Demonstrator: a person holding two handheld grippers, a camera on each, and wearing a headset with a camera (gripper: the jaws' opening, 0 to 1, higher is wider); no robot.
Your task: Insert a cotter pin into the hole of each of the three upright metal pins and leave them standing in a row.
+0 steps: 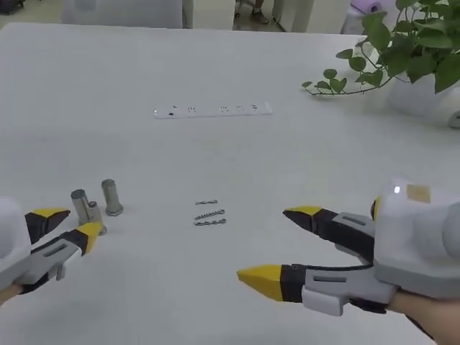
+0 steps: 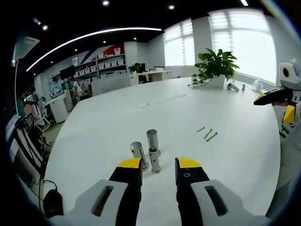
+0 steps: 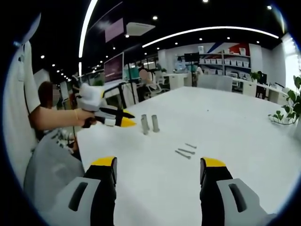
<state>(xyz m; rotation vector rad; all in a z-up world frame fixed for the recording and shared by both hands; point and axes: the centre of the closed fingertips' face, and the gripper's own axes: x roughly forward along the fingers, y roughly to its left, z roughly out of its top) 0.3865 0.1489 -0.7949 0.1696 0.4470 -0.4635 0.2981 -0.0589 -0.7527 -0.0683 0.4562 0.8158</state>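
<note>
Three short grey metal pins (image 1: pixel 95 205) stand upright in a tight cluster at the left of the white table (image 1: pixel 237 158). Three small cotter pins (image 1: pixel 209 213) lie side by side near the middle. My left gripper (image 1: pixel 70 223) hovers just in front of the metal pins (image 2: pixel 148 150), open, with nothing between its yellow tips. My right gripper (image 1: pixel 277 244) is wide open and empty, to the right of the cotter pins (image 3: pixel 186 150). The right gripper view shows the metal pins (image 3: pixel 149 123) farther off, with the left gripper (image 3: pixel 120 117) beside them.
A white power strip (image 1: pixel 212 110) lies across the table farther back. A leafy plant (image 1: pixel 402 50) in a white pot (image 1: pixel 420 97) stands at the far right. A person's arm (image 3: pixel 54 117) holds the left gripper. Office desks and shelves lie beyond the table.
</note>
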